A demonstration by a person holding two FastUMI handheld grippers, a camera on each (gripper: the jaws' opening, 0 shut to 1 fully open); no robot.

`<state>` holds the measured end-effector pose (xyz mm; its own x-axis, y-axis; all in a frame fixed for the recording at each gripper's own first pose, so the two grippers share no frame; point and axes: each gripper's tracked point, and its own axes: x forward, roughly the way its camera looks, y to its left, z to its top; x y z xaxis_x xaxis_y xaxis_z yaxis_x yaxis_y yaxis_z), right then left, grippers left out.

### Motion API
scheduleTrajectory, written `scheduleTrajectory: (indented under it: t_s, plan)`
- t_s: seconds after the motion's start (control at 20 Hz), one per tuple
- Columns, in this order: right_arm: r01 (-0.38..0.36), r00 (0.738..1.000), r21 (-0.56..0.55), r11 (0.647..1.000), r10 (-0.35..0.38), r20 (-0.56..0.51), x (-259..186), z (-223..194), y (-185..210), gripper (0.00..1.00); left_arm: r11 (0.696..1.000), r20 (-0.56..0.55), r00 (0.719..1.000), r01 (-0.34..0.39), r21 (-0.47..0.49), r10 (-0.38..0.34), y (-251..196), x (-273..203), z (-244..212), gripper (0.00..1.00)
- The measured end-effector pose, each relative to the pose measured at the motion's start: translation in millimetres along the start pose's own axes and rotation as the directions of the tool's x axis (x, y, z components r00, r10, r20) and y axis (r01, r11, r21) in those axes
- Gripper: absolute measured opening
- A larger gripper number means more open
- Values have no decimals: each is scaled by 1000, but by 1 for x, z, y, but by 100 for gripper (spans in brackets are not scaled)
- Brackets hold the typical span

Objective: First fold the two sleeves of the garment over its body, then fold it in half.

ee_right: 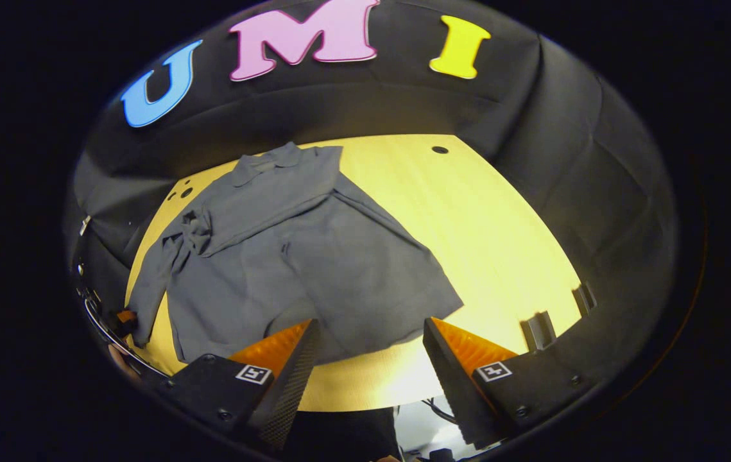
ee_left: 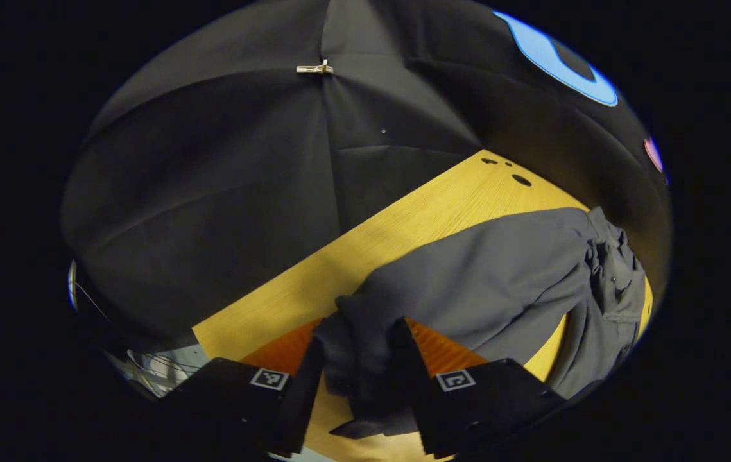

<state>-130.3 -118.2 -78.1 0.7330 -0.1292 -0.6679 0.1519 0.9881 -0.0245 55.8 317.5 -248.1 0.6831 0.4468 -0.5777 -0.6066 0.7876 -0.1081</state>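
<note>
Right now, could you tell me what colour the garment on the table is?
Plain dark grey, no pattern; the garment shows best in the right gripper view.

A pale wooden desk (ee_right: 500, 244) stands against the booth's black cloth wall (ee_left: 211, 192). A small metal clip (ee_left: 314, 68) pins the cloth's seam, and dark round holes (ee_left: 521, 179) mark the desk's far corner.

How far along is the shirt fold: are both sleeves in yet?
One sleeve already looks folded across the body of the grey shirt. The other sleeve is in hand: the left gripper is shut on its cuff, with the sleeve stretched out from the shoulder, not yet laid over. The right gripper hovers open above the hem. Left: laying that sleeve over, then the half fold.
</note>
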Motion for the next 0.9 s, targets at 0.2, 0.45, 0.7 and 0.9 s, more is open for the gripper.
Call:
scheduleTrajectory:
  t_s: [0.2, 0.45, 0.7, 0.9]
  plan:
    - [-21, 1000, 14, 1000, 21, 12, 5, 1, -2, 99, 999, 10, 1000, 7, 37, -8, -13, 0, 1, 21]
    - [-72, 997, -21, 997, 73, 8, 16, 2, 8, 100, 999, 7, 1000, 14, 36, -14, -18, -3, 4, 6]
    - [-80, 996, -10, 997, 81, 42, 19, 18, -11, 99, 1000, 53, 998, 15, 12, -16, -33, -30, 34, 6]
    - [-83, 996, 40, 996, 82, 45, 27, 27, -31, 99, 997, 111, 991, 73, 19, -75, -72, -60, 68, 6]
